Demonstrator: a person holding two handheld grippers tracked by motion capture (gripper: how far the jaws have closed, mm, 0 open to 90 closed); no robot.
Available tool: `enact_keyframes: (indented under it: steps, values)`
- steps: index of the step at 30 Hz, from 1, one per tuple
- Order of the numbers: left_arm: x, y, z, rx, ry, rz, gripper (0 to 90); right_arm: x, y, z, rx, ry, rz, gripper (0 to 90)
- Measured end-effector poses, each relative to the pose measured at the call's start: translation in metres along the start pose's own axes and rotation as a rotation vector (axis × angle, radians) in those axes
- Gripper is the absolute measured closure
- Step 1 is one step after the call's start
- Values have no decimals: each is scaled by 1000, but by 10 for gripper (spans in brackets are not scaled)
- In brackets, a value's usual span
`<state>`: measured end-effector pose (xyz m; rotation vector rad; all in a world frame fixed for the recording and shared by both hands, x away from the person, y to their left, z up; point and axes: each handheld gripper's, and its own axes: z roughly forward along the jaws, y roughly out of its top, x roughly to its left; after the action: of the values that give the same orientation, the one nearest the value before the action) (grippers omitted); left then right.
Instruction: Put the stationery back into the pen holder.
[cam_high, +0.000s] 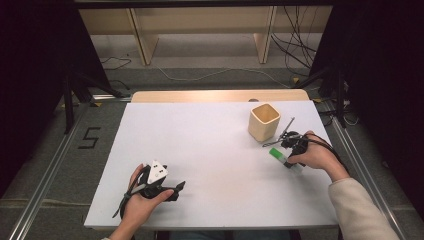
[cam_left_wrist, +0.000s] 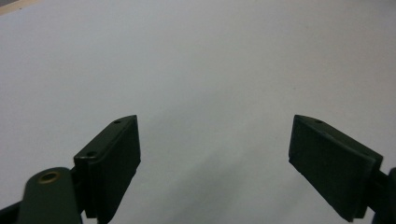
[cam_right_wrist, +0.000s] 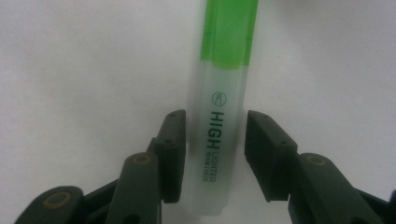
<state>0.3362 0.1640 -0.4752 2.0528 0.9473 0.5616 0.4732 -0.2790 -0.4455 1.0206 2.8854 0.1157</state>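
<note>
The right gripper (cam_right_wrist: 215, 154) has its 2 black jaws on either side of a green highlighter (cam_right_wrist: 224, 116) lying on the white table (cam_high: 210, 150); the left jaw seems to touch the barrel, while a thin gap shows at the right one, so no firm grip is visible. The highlighter (its green cap pointing to 12 o'clock in the right gripper view) lies at 5 o'clock from a wooden cup (cam_high: 263, 121). The left gripper (cam_left_wrist: 215, 163), at the table's 7 o'clock, gapes wide with nothing between its jaws.
</note>
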Motion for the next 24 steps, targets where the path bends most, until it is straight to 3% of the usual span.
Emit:
enact_keyframes:
  steps: [24]
  values:
    - [0, 0, 0, -2, 0, 2, 165, -1, 3, 2, 23, 12, 36, 649]
